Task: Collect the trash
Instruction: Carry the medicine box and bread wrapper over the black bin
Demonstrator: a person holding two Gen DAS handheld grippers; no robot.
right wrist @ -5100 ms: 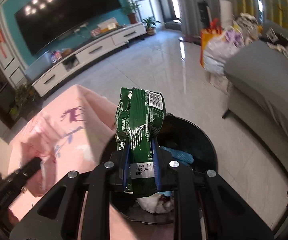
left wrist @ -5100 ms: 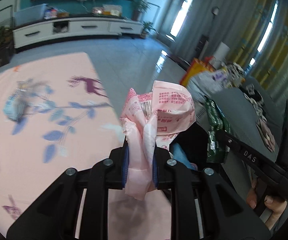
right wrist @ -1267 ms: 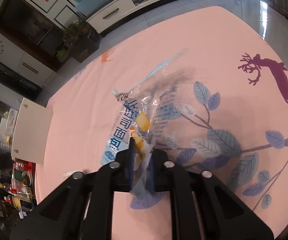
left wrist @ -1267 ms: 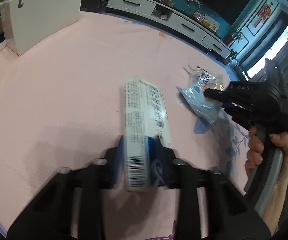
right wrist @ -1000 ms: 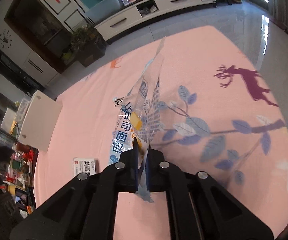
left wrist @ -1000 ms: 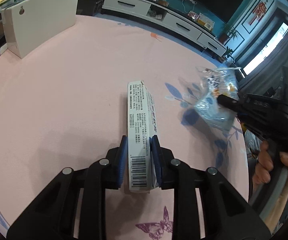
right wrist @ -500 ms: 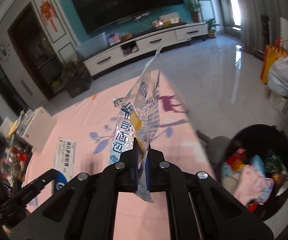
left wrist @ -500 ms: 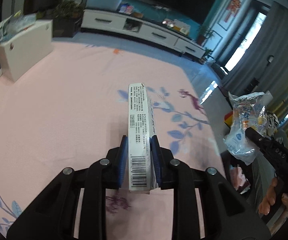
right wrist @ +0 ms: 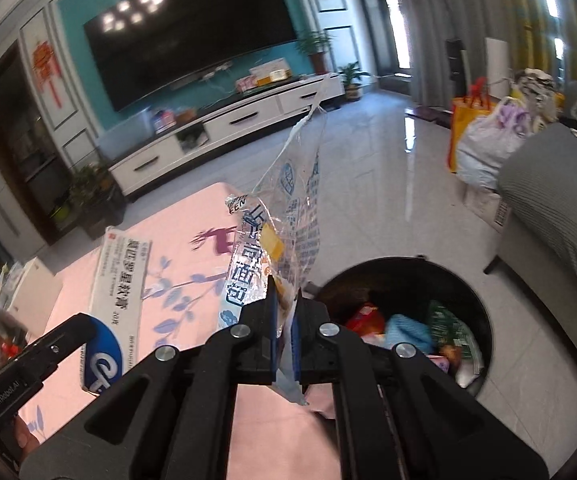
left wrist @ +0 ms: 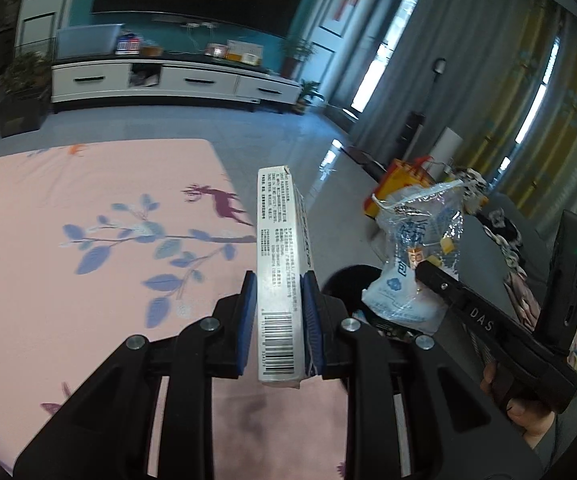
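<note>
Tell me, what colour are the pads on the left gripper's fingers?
Blue. The pads show best in the left wrist view, pressed against the white box.

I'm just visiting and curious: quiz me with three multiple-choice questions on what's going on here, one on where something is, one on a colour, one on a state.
1. Where is the black bin?
A. on the sofa
B. on the floor beside the pink cloth
C. on the TV cabinet

2. What colour are the left gripper pads?
A. blue
B. red
C. yellow

3. The right gripper is:
A. empty
B. wide open
C. shut on a clear wrapper

Answers: 1 B, it stands on tiles beside the pink cloth. 2 A, blue pads clamp the white box. 3 C, the plastic is pinched.
</note>
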